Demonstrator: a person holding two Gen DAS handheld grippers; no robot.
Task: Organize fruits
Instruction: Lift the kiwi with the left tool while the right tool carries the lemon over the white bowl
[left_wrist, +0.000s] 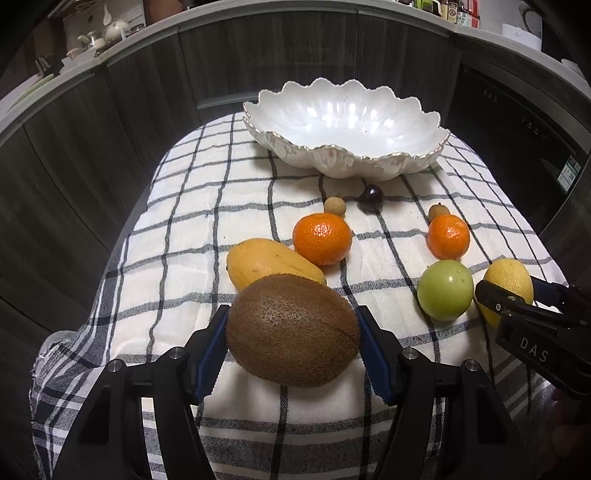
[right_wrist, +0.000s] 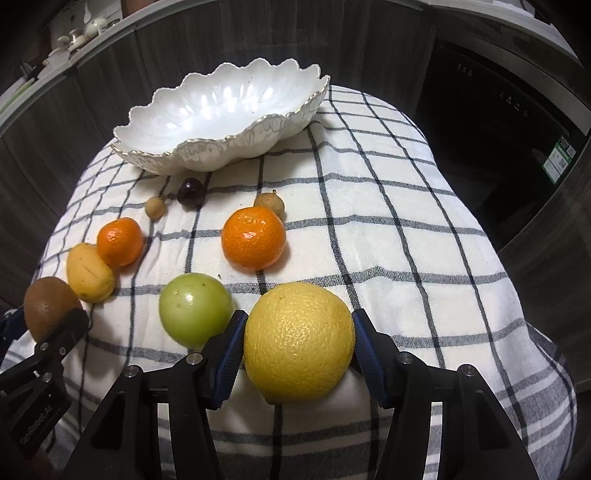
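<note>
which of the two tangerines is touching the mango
The left tangerine, beside the mango: they touch. The other tangerine sits apart, behind the green fruit.

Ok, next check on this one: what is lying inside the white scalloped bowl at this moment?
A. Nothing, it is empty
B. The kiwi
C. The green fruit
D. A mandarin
A: the white scalloped bowl shows only its bare glossy inside in both wrist views, while every fruit, such as the kiwi and the green fruit, lies on the checked cloth in front of it.
</note>
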